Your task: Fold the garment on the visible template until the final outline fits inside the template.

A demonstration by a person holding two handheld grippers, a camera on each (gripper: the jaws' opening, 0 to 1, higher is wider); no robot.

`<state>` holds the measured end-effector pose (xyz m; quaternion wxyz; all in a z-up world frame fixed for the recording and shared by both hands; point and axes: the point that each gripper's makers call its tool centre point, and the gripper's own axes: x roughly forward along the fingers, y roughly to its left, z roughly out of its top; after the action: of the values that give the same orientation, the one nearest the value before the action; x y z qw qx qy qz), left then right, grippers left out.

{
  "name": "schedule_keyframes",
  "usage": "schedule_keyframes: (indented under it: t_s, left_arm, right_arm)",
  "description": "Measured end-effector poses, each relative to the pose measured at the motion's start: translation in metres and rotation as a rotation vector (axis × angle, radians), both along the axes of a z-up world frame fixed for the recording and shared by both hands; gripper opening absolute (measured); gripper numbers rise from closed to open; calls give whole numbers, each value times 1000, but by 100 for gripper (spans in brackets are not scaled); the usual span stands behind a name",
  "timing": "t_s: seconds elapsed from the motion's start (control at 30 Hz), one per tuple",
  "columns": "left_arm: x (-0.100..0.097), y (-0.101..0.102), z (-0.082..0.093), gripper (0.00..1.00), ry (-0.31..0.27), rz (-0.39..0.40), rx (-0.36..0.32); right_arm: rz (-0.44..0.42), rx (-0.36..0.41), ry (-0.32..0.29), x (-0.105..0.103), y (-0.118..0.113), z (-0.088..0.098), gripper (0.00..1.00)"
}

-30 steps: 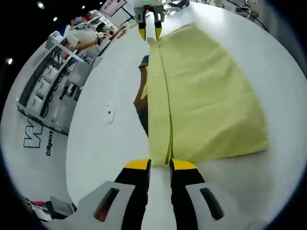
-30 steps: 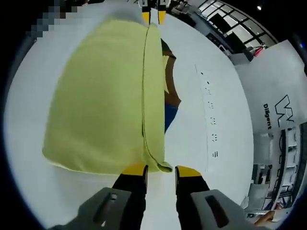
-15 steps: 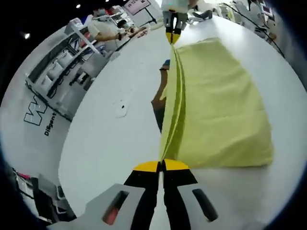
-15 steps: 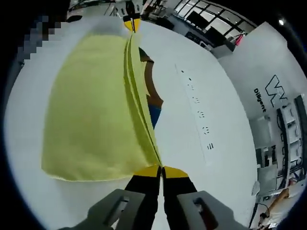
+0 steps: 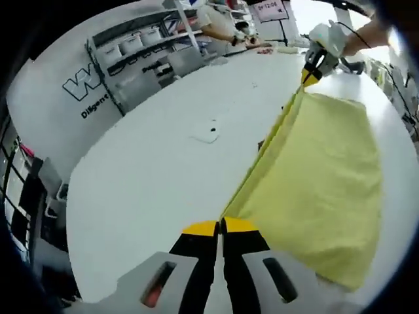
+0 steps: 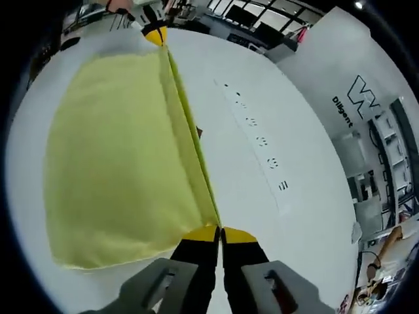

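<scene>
Pinching one end of the yellow garment's [image 5: 327, 176] edge, the left hand-held gripper [image 5: 220, 227] is clamped tight; the right hand-held gripper [image 6: 220, 233] grips the far end. Cloth hangs taut above the white desk [image 5: 150, 163]. Best carry both ends level, laying the fold squarely across.

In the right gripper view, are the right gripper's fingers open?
No. The right gripper is shut, its yellow fingers pressed together on the near end of the yellow garment's lifted edge.
</scene>
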<state>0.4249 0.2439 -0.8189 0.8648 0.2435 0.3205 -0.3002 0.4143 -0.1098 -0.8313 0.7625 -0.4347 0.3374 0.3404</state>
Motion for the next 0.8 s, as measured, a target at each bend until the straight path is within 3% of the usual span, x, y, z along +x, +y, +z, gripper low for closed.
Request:
schedule_keyframes:
  t_s: [0.13,0.2,0.3,0.43,0.53,0.67,0.8]
  left_arm:
    - [1,-3,-5,4,0,-3,27]
    - [2,-1,-8,4,27,70,-13]
    - [5,-1,-8,4,24,81,-11]
    - [9,1,-10,5,33,132,-12]
    - [15,2,-11,5,41,158,-31]
    - [14,2,-11,5,35,165,-31]
    - [14,6,-11,6,23,178,-35]
  right_arm:
    - [-64,-10,10,5,-1,-4,0]
    - [-93,-13,8,6,-1,-5,0]
    - [-182,6,-11,8,-4,-6,0]
    - [-190,-34,-30,9,-1,-8,0]
    - [-242,-6,-27,9,-2,-7,0]
    - [-239,2,-27,7,-4,-5,0]
    - [-308,26,-62,11,-13,3,0]
